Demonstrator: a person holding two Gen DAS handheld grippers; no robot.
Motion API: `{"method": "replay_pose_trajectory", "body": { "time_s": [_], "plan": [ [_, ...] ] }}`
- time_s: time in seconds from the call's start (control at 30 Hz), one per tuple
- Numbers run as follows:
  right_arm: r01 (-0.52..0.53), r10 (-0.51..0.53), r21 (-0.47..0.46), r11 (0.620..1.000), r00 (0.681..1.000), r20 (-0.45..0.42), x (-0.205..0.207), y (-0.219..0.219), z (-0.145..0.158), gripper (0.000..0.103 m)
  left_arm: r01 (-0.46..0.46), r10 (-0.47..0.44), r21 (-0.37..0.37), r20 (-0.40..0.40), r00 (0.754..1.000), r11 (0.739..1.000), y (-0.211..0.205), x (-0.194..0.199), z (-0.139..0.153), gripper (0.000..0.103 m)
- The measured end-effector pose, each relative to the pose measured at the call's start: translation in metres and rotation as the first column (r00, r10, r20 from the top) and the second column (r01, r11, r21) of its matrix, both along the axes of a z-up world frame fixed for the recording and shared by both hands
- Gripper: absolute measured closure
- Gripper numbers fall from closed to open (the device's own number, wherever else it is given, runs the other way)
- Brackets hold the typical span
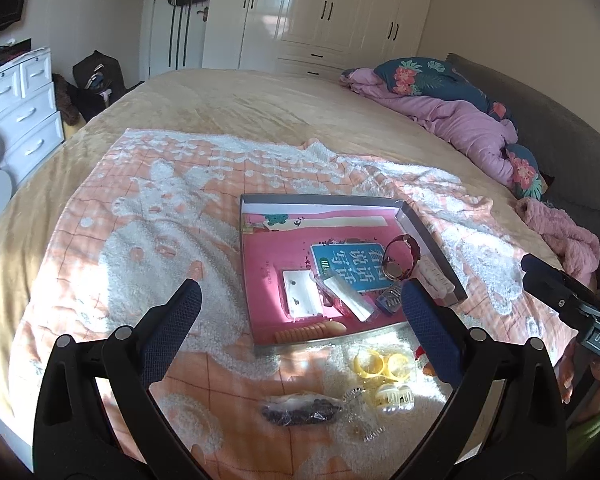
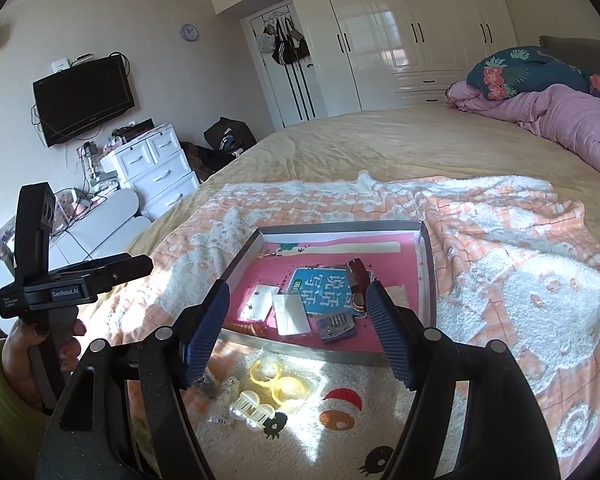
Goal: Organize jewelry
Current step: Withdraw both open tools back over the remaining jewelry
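A bedroom with a white wardrobe [image 2: 400, 36] along the far wall holds a wide bed [image 1: 260, 108] under a tan cover, with a pink quilt [image 1: 460, 128] bunched at its head end. An orange-and-white blanket [image 1: 160, 208] is spread over the bed's near half, and on it lies a shallow grey-rimmed tray [image 2: 427, 256] with a pink liner. Inside the tray rest a blue booklet [image 1: 348, 258], a wristwatch [image 1: 398, 258] standing on its strap near the right rim, a white earring card [image 1: 300, 294] and a small blue comb-like clip [image 1: 388, 300] at the near edge. On the blanket just outside the tray's near edge lies the loose jewelry: yellow bangles [image 2: 278, 380], a white claw clip [image 2: 252, 410] with pearls, and a dark bead string [image 1: 300, 410] in clear wrap. The left gripper [image 1: 302, 304] and the right gripper [image 2: 296, 320] both hover above this pile, their blue-padded fingers [image 1: 172, 328] spread apart and empty.
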State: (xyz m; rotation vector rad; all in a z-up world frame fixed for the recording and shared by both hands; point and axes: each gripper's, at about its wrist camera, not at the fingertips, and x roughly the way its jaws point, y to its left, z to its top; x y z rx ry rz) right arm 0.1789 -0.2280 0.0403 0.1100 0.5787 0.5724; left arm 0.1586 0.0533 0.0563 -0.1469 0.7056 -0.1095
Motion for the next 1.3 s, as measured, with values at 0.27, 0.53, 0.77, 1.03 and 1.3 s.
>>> {"method": "replay_pose_trajectory", "body": {
  "time_s": [0.27, 0.53, 0.77, 1.03, 1.3],
  "plan": [
    [-0.035, 0.035, -0.019, 0.999, 0.999, 0.004, -0.014, 0.007, -0.002, 0.034, -0.007, 0.007, 0.021, -0.012, 1.000, 1.000, -0.002, -0.019, -0.007, 0.010],
    [-0.063, 0.062, -0.045, 0.997, 0.998, -0.009, -0.025, 0.010, -0.009, 0.034, -0.025, 0.026, 0.031, -0.034, 0.999, 0.999, 0.001, -0.033, -0.018, 0.010],
    [-0.091, 0.089, -0.065, 0.994, 0.996, -0.029, -0.033, 0.016, -0.018, 0.034, -0.033, 0.035, 0.049, -0.049, 0.998, 0.998, 0.000, -0.043, -0.025, 0.010],
    [-0.113, 0.109, -0.086, 0.990, 0.993, -0.041, -0.039, 0.021, -0.026, 0.034, -0.035, 0.040, 0.072, -0.069, 0.997, 0.997, -0.002, -0.051, -0.033, 0.010],
    [-0.143, 0.136, -0.124, 0.982, 0.989, -0.062, -0.046, 0.030, -0.039, 0.033, -0.022, 0.033, 0.102, -0.102, 0.994, 0.994, -0.008, -0.058, -0.047, 0.010]
  ]
}}
